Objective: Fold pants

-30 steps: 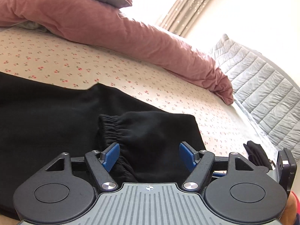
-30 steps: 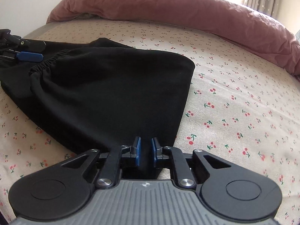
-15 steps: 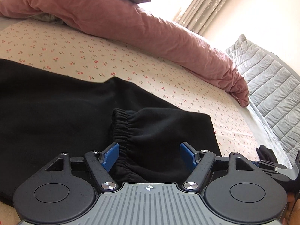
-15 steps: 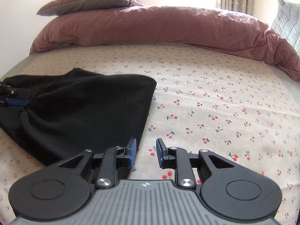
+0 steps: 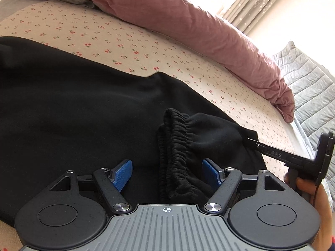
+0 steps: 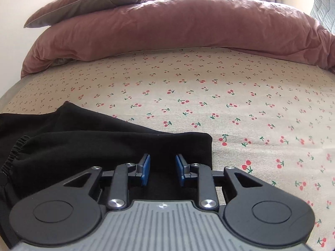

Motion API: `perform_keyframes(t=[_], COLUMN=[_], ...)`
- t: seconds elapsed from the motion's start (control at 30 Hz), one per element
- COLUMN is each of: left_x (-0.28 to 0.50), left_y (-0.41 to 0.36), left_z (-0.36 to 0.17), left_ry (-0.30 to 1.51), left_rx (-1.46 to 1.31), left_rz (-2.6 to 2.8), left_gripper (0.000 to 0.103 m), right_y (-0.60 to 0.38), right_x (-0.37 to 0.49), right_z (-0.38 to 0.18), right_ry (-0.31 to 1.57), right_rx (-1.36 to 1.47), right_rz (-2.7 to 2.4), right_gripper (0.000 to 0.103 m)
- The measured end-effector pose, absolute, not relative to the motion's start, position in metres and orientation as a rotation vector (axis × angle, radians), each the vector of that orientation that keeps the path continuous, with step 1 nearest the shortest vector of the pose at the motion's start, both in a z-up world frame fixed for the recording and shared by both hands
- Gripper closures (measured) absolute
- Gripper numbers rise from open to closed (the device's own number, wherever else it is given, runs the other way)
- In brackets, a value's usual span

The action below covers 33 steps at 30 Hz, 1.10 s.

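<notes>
Black pants point(image 5: 73, 113) lie folded on the cherry-print bed sheet point(image 5: 129, 48). The elastic cuffs point(image 5: 173, 146) of the legs are bunched on top of the pants. My left gripper point(image 5: 167, 172) is open, low over the cloth, with the cuffs between its blue pads. My right gripper point(image 6: 162, 168) is open over the folded edge of the pants point(image 6: 104, 146), with nothing held between its pads. The right gripper also shows at the right of the left wrist view point(image 5: 276, 152), touching the folded leg.
A rolled mauve duvet point(image 6: 178, 25) lies across the far side of the bed, with a pillow point(image 6: 90, 2) on it. A grey quilted headboard point(image 5: 309, 87) and curtains point(image 5: 247, 6) are at the right. Bare sheet point(image 6: 240, 104) lies right of the pants.
My right gripper let go of the pants, opened wider and drew back to the folded edge. My left gripper stayed open and shifted left, so the cuffs now sit toward its right pad.
</notes>
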<state>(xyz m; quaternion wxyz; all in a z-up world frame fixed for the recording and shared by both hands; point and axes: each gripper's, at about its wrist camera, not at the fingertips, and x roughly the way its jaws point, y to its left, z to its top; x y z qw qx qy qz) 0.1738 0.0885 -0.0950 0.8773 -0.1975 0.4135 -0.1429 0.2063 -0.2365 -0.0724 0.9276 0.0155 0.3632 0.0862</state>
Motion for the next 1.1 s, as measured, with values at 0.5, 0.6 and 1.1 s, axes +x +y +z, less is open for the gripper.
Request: perform_keyframes(t=[0.5, 0.6, 1.1], left_x=[0.111, 0.090, 0.106], left_y=[0.261, 0.297, 0.304], left_z=[-0.057, -0.061, -0.069], left_ry=[0.585, 0.516, 0.575], left_rx=[-0.885, -1.024, -0.899], left_rz=[0.254, 0.307, 0.339], left_gripper=[0.022, 0.022, 0.015], right_y=[-0.209, -0.197, -0.176], right_x=[0.133, 0.125, 0.122], right_z=[-0.049, -0.043, -0.046], right_ry=[0.693, 0.658, 0.670], right_rx=[-0.082, -0.151, -0.185], right_rz=[0.294, 0.314, 0.367], right_gripper=[0.053, 0.050, 0.050])
